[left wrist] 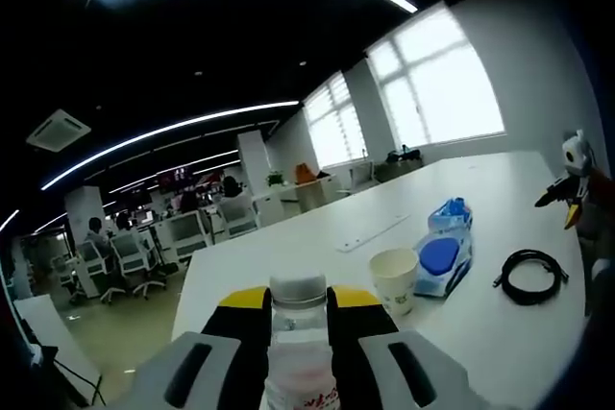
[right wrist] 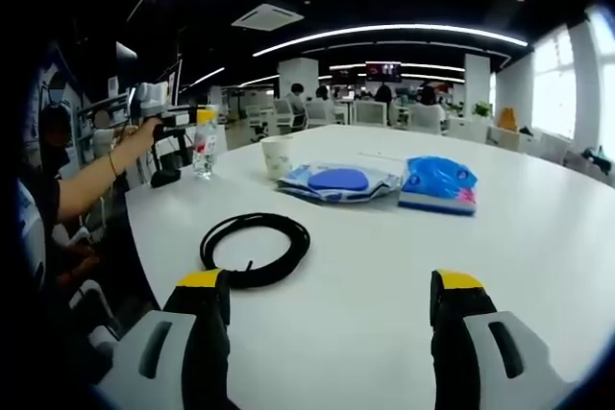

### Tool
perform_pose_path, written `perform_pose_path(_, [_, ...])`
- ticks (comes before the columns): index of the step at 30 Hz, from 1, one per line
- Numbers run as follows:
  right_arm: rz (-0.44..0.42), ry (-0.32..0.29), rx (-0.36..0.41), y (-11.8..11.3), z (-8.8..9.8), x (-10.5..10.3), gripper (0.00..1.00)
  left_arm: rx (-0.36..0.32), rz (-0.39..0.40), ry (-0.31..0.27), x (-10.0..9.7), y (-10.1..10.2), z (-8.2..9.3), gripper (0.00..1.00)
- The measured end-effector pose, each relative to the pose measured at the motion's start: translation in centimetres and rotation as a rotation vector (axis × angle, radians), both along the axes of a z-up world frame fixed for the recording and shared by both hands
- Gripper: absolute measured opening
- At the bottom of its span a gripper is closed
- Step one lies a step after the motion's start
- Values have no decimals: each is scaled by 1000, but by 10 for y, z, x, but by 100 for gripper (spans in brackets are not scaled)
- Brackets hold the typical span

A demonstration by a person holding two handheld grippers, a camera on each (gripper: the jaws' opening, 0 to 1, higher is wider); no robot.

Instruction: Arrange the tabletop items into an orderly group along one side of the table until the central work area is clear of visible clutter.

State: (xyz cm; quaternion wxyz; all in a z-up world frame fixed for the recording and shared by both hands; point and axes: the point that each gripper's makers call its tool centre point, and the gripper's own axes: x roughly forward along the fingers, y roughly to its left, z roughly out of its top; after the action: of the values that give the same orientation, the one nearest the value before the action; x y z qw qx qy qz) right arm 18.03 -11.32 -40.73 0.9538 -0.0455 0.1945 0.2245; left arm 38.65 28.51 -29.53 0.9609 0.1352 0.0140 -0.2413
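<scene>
1. Yellow-tipped fingers (left wrist: 248, 309) of the left gripper (left wrist: 299, 319) are clamped on a clear water bottle (left wrist: 298, 333) with a pale cap; in the right gripper view the bottle (right wrist: 203, 144) stands at the table's edge, held by a person's outstretched arm.
2. Right gripper (right wrist: 325, 319) has its jaws spread wide and empty, hovering over the white table (right wrist: 384, 266) just short of the coiled black cable (right wrist: 256, 247).
3. Taking the bottle as landmark: the paper cup (left wrist: 395, 278) is just beyond it, the blue wet-wipes pack (left wrist: 440, 261) beside the cup, and a second blue packet (right wrist: 438, 184) past that.
4. A toy penguin figure (left wrist: 575, 180) stands far from the bottle, at the opposite edge.
5. Judgement: set the bottle down upright beside the cup, releasing only once its base is flat, then gather the cable toward that same side.
6. Smooth and glossy, the table may let things slide; behind it lies an open office with chairs, ceiling light strips and bright windows.
</scene>
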Motion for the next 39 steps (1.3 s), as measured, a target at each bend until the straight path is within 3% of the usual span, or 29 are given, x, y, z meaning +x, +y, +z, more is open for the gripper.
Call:
perform_pose_path(18, [-12,-2,-3,-7,0,-2,83,-51,-43,5,24,-41,4,21])
perform_pose_path(25, [-7,1,-2,-6,-3,-5,83,-95,-38,13,32,-47,5,21])
perform_pose_path(39, [-7,29,-17,-6,-11,-7,84,-98,-38,12,36,-64,4,21])
